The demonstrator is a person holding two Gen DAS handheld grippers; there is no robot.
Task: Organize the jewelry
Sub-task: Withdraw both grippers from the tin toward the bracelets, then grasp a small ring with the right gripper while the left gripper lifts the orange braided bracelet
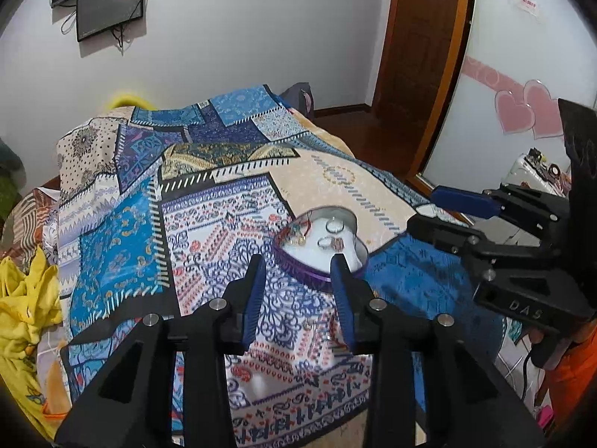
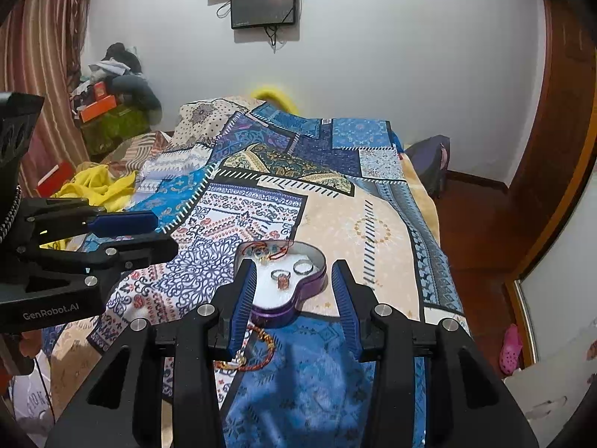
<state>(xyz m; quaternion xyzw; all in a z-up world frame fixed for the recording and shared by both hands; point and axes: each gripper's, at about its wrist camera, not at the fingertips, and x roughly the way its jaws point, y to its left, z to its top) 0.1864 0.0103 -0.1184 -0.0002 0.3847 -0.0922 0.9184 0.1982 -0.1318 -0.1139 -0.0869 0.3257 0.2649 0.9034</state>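
Observation:
A purple heart-shaped tin [image 1: 303, 271] [image 2: 306, 297] with a white lining lies open on the patterned bedspread [image 1: 209, 224] [image 2: 321, 373]. Inside it are silver rings [image 1: 334, 227] [image 2: 303, 267], a stone ring [image 2: 281, 279] and a red thread bracelet [image 2: 277, 252]. A red and gold bracelet [image 2: 258, 347] lies on the spread just in front of the tin. Small pieces [image 1: 310, 323] lie under my left gripper [image 1: 298, 259] [image 2: 164, 235], which hangs open above the tin's near edge. My right gripper [image 2: 292, 263] [image 1: 429, 209] is open too, above the tin, holding nothing.
Yellow cloth [image 1: 26, 298] [image 2: 97, 186] is bunched at the bed's left side. The bed's right edge drops to a wooden floor [image 2: 477, 224] with a pink shoe [image 2: 510, 347]. A wooden door [image 1: 414, 37] and a wardrobe panel with pink hearts [image 1: 522, 112] stand to the right.

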